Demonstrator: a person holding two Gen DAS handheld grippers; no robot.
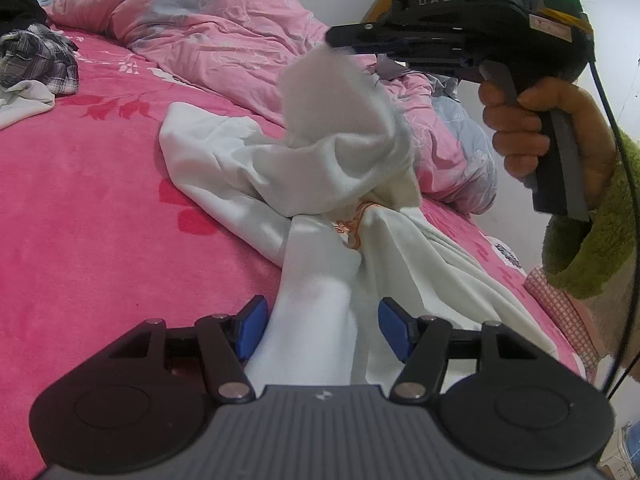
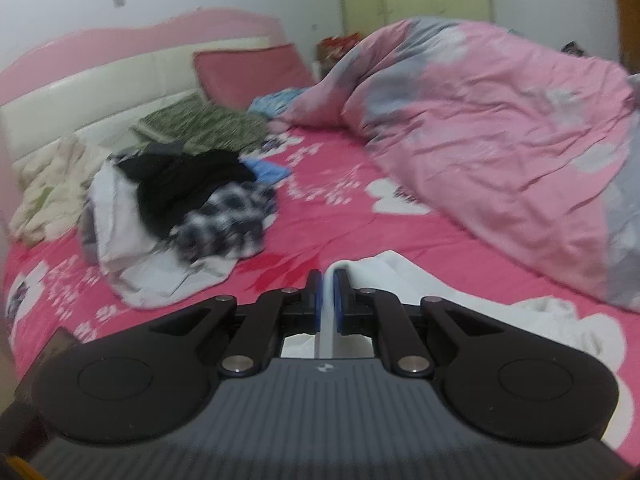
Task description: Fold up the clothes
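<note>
My right gripper's (image 2: 327, 280) blue fingers (image 2: 315, 292) were pinched tight on a thin edge of the white shirt (image 1: 320, 168), holding a soft bunched fold of it above the pink fleecy bed sheet (image 1: 88, 200). My left gripper (image 1: 318, 330) stood with its pads apart, a limp white sleeve lying between them, unpressed. The shirt's crumpled body lay beside the wrinkled floral quilt (image 2: 500, 140).

The bed (image 2: 320, 216) carries a bright pink floral sheet. A white garment (image 1: 224, 168) lies on it near the foot edge. A pink-and-grey quilt (image 2: 500, 128) is heaped along one side edge. A pile of clothes (image 2: 192, 208), black, plaid and white, lies toward the headboard (image 2: 100, 84), with a pink pillow (image 2: 252, 72) against it.
</note>
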